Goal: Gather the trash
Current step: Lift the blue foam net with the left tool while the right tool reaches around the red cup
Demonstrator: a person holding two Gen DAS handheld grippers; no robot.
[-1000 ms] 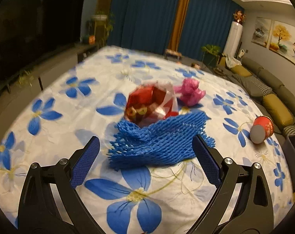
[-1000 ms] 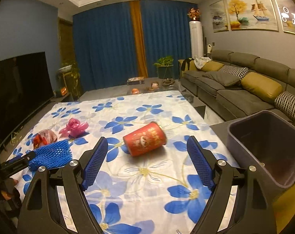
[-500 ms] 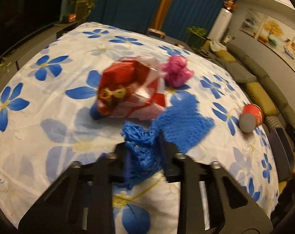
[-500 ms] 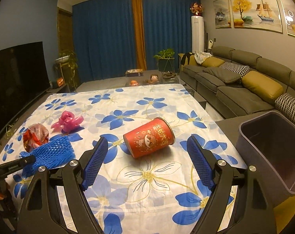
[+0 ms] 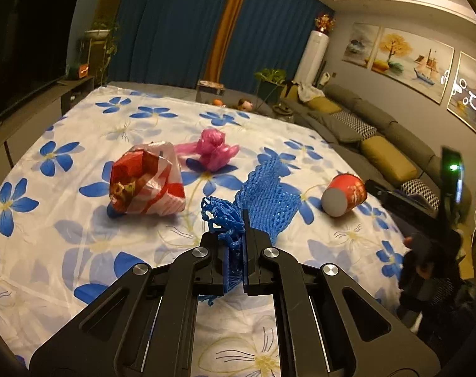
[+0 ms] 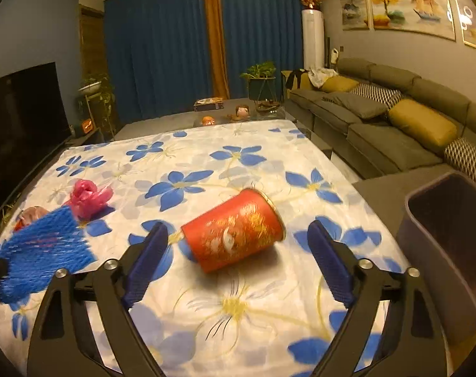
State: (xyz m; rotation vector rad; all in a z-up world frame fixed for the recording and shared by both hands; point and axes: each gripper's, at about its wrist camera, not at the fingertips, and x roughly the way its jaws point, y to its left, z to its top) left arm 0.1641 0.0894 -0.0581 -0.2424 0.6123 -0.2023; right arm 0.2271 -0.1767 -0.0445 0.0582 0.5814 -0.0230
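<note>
My left gripper [image 5: 238,235] is shut on a blue foam net [image 5: 263,198], which stands crumpled above the floral tablecloth [image 5: 65,220]. In the right wrist view the same blue net [image 6: 43,248] hangs at the left edge. A red paper cup [image 6: 231,238] lies on its side between the fingers of my right gripper [image 6: 237,231]. Its jaws are opening and the pads are clear of the cup on both sides. A red-and-white plastic bag [image 5: 146,182] and a pink plastic bag [image 5: 214,150] lie beyond the net. The red cup [image 5: 345,194] shows to their right.
A dark grey bin [image 6: 451,235] stands off the table's right edge. A grey sofa [image 6: 379,125] with yellow cushions runs along the right wall, and a dark TV [image 6: 21,110] lines the left. Blue curtains hang at the back.
The left gripper closed on the blue net and lifted it off the cloth. The right gripper moved closer to the red cup, which now lies between its fingers.
</note>
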